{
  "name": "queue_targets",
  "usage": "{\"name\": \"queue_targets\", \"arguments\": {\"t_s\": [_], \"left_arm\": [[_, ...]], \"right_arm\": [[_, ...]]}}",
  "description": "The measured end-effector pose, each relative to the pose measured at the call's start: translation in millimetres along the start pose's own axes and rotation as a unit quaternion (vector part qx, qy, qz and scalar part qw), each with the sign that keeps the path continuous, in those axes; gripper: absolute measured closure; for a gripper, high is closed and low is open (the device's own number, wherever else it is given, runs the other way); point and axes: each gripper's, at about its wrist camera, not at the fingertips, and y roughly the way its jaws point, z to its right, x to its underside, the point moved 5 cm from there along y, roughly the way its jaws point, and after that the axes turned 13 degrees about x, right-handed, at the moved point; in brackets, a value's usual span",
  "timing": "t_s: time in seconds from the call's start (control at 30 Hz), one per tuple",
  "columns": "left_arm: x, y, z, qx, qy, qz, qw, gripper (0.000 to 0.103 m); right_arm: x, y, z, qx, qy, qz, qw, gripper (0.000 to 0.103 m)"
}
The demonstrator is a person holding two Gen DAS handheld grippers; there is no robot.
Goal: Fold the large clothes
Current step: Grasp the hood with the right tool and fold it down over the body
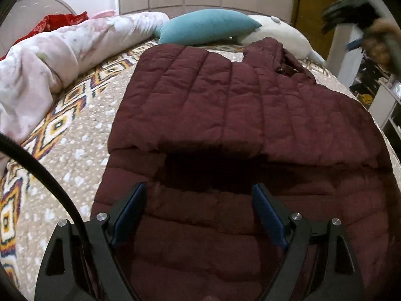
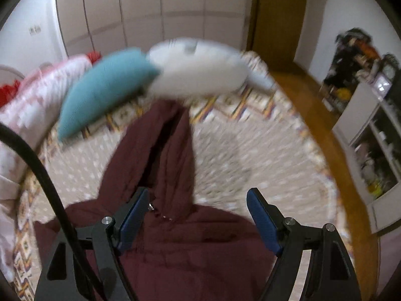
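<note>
A maroon quilted jacket (image 1: 225,105) lies on the patterned bedspread (image 1: 75,145), its upper part folded over the lower part. My left gripper (image 1: 199,195) is open and empty just above the jacket's near part. In the blurred right wrist view the jacket (image 2: 180,245) lies below my right gripper (image 2: 198,200), with its hood or collar part (image 2: 173,145) stretching away toward the pillows. The right gripper is open and empty. It shows faintly at the left wrist view's top right (image 1: 351,12).
A teal pillow (image 1: 208,26) and a white plush pillow (image 1: 280,35) lie at the bed's far end. A rolled pink-white duvet (image 1: 50,57) runs along the left side. A wooden floor (image 2: 313,115) and white shelves (image 2: 376,150) are to the right.
</note>
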Motion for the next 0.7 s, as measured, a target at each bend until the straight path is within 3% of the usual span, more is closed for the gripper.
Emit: {"name": "queue_targets", "arguments": {"t_s": [0.2,0.53,0.57,0.6,0.63,0.7], "left_arm": [[5.5,4.4,-5.4,0.056,-0.021,0.011,0.9981,0.008],[3.8,3.1,-7.3,0.069,-0.025,0.018,0.9972,0.005],[3.8,4.0,-6.6,0.068,-0.023,0.016,0.9972,0.005],[3.7,4.5,-6.3,0.068,-0.022,0.016,0.9973,0.004],[3.9,4.7,-6.2,0.068,-0.022,0.015,0.9974,0.004],[4.0,4.9,-6.5,0.070,-0.022,0.014,0.9972,0.004]], "right_arm": [[-5.9,98.8,-50.3,0.007,0.006,-0.026,1.000,0.020],[-41.2,181.5,-76.5,-0.004,0.059,-0.050,0.997,0.021],[-42.0,184.5,-77.9,-0.002,0.059,-0.049,0.997,0.035],[-42.2,186.8,-77.8,-0.002,0.059,-0.047,0.997,0.070],[-41.7,185.7,-76.4,-0.005,0.063,-0.045,0.997,0.083],[-44.4,169.2,-67.6,-0.007,0.079,-0.007,0.997,0.089]]}}
